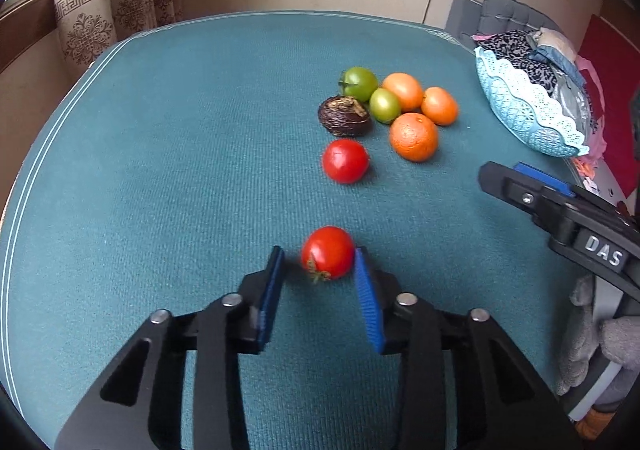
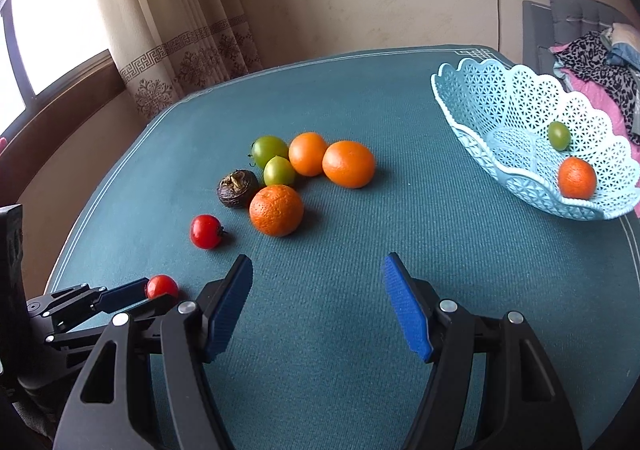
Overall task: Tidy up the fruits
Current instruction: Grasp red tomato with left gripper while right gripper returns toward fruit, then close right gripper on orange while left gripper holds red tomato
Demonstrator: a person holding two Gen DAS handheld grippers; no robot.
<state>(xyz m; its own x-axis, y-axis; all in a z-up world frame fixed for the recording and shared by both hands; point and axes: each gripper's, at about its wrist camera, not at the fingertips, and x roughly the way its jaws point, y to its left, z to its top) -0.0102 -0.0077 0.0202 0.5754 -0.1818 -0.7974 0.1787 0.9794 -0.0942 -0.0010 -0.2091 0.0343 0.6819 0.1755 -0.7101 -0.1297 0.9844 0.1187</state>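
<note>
Your left gripper point(image 1: 320, 262) was spread around one small red tomato point(image 1: 328, 252). Your right gripper point(image 2: 318, 270) gaped, holding nothing. Two fruits sat in the lacy blue plastic basket point(image 2: 500, 98); eight lay on the teal table point(image 2: 360, 290).

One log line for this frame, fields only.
left gripper: open around red tomato | right gripper: open, empty | basket: orange, green fruit

Glossy red tomato point(image 1: 328, 253), matt ribbed tablecloth point(image 1: 180, 170), seemingly plastic lattice basket point(image 2: 500, 98).

Hidden and cut-off parts around the basket point(image 1: 532, 106)

Its inside is hidden in the left wrist view; the clothes pile point(image 1: 532, 50) behind it is partly blocked.
</note>
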